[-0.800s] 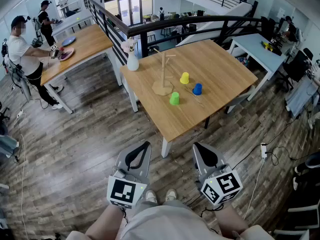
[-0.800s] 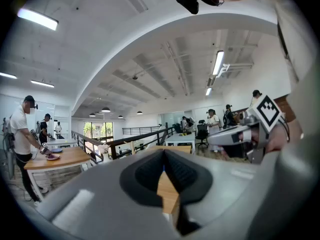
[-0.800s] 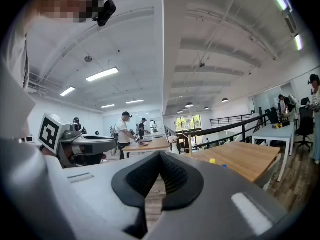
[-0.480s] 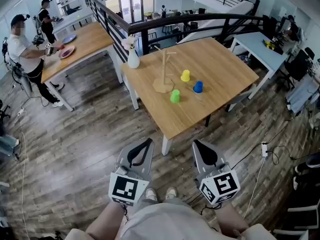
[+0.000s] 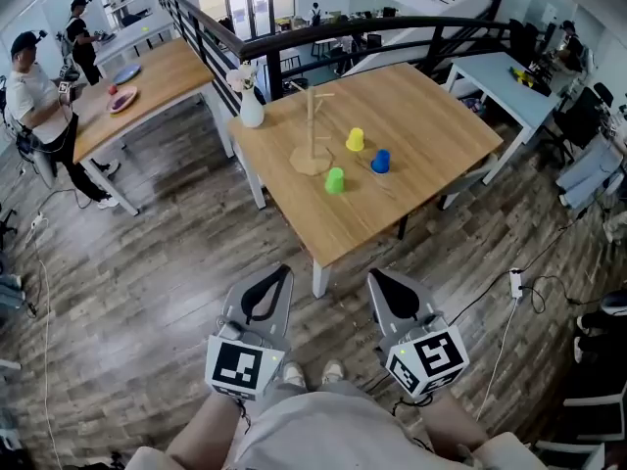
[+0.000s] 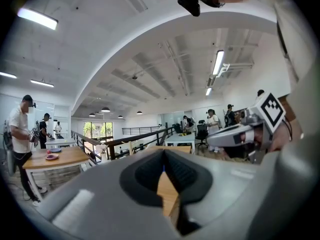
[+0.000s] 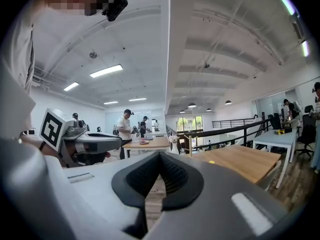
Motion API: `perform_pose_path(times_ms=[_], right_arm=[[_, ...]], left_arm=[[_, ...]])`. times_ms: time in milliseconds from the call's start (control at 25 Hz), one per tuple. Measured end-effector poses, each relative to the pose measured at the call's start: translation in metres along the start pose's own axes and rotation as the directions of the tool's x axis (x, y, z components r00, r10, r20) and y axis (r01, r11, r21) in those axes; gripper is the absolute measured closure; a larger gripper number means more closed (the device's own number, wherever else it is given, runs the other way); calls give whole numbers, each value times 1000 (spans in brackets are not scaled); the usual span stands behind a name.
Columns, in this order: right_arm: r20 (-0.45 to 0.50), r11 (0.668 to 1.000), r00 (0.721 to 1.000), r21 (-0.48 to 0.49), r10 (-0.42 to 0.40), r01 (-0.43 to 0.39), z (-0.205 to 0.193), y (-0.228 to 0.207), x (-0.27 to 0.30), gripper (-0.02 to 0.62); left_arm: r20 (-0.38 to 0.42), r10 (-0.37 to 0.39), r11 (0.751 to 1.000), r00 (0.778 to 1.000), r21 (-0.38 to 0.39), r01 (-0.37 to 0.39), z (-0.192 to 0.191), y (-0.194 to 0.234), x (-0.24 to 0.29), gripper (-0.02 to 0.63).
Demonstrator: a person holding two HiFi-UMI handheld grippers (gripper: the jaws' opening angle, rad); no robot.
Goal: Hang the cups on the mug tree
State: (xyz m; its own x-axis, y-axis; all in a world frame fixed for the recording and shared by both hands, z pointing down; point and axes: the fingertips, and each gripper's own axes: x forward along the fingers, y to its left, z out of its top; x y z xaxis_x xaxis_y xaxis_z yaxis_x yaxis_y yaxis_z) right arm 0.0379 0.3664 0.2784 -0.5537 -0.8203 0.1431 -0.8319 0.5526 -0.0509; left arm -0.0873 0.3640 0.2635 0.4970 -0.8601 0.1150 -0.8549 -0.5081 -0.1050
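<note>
On the wooden table (image 5: 431,135) stands a wooden mug tree (image 5: 312,130) with bare pegs. Beside it sit a yellow cup (image 5: 355,139), a blue cup (image 5: 380,161) and a green cup (image 5: 335,180), all upside down. My left gripper (image 5: 284,268) and right gripper (image 5: 376,275) hover over the floor, well short of the table's near corner. Both are shut with nothing in them. The left gripper view shows shut jaws (image 6: 164,156) and the other gripper (image 6: 240,134). Past the shut jaws (image 7: 160,156) in the right gripper view, the mug tree (image 7: 190,146) is far off.
A white vase of flowers (image 5: 251,106) stands at the table's far left corner. A dark railing (image 5: 294,47) runs behind it. People (image 5: 34,96) work at another wooden table (image 5: 157,86) on the left. A pale desk (image 5: 500,81) is on the right, cables (image 5: 513,284) on the floor.
The head view has shifted a little, so the table sits slightly higher and further left in the picture. Both grippers stay shut and low in front of the person.
</note>
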Motion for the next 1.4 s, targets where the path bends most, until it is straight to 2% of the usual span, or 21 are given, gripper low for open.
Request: perform_pose_path(times_ms=[160, 440, 680, 880, 1160, 1400], right_arm=[[-10, 1000, 1000, 8, 6, -5, -3, -10, -1, 597], [-8, 999, 1000, 18, 27, -27, -11, -25, 3, 597], [8, 997, 1000, -81, -6, 7, -12, -39, 5, 597], [19, 998, 1000, -66, 2, -1, -12, -48, 7, 597], [16, 999, 1000, -54, 0, 1, -14, -67, 33, 595], [-8, 998, 1000, -58, -14, 14, -18, -84, 74, 595]], left_arm=[[-13, -6, 1000, 1000, 26, 6, -3, -7, 10, 604], [-50, 12, 1000, 999, 2, -12, -15, -16, 23, 604], [-50, 30, 1000, 998, 3, -30, -26, -27, 35, 604], [-73, 46, 999, 996, -3, -46, -32, -31, 46, 604], [-83, 33, 999, 996, -9, -34, -40, -23, 76, 604], [-82, 3, 1000, 997, -17, -5, -49, 2, 116, 604]])
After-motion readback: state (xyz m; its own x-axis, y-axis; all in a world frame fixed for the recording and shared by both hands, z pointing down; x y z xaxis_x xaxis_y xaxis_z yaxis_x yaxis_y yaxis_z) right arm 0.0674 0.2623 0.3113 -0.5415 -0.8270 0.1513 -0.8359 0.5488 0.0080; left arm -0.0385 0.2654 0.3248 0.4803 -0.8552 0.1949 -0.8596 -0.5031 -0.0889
